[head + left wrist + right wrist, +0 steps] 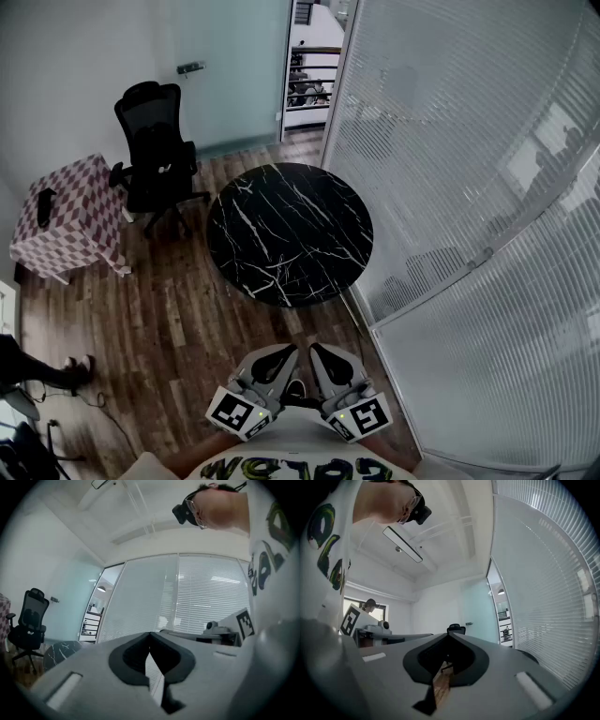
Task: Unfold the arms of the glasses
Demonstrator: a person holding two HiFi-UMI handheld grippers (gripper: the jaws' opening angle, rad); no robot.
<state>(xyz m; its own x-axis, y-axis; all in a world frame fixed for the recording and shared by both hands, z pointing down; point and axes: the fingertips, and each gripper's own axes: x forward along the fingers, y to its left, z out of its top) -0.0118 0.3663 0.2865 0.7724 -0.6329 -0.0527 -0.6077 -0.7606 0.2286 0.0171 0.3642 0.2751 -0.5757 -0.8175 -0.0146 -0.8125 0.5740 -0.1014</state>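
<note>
**A:** Entry one, the left gripper?

**B:** Left gripper (pixel 289 351): low in the head view, close in front of the person's shirt (pixel 300 461), and pointing level toward the round desk (pixel 291 234). Its fingers (pixel 132 656) are clenched with the tips meeting, and nothing is between them. Its marker cube (pixel 239 412) sits at the near end.

**A:** Entry two?

**B:** Right gripper (pixel 319 350): just beside the left one, also level. Its fingers (pixel 465 661) are pressed together in the same way and grasp nothing. Each gripper view shows the other gripper's cube off to one side.

**A:** The glasses?

**B:** Glasses: I cannot tell where they are, as no view shows them. Neither gripper has them.

**A:** Furniture?

**B:** Round desk: black top with white veining, standing on the wooden floor (pixel 169 319), ahead of both grippers and apart from them. Office chair (pixel 155 141): black with a mesh back, to the left of the round desk and near it. Checkered desk (pixel 80 216): covered in a red-and-white cloth, at the far left beside the chair. A small dark thing (pixel 44 206) lies on it, too small to identify.

**A:** Surroundings?

**B:** Blinds (pixel 469 187): pale slats behind a curved glass wall, running along the right side from the far doorway down past the grippers.
</note>
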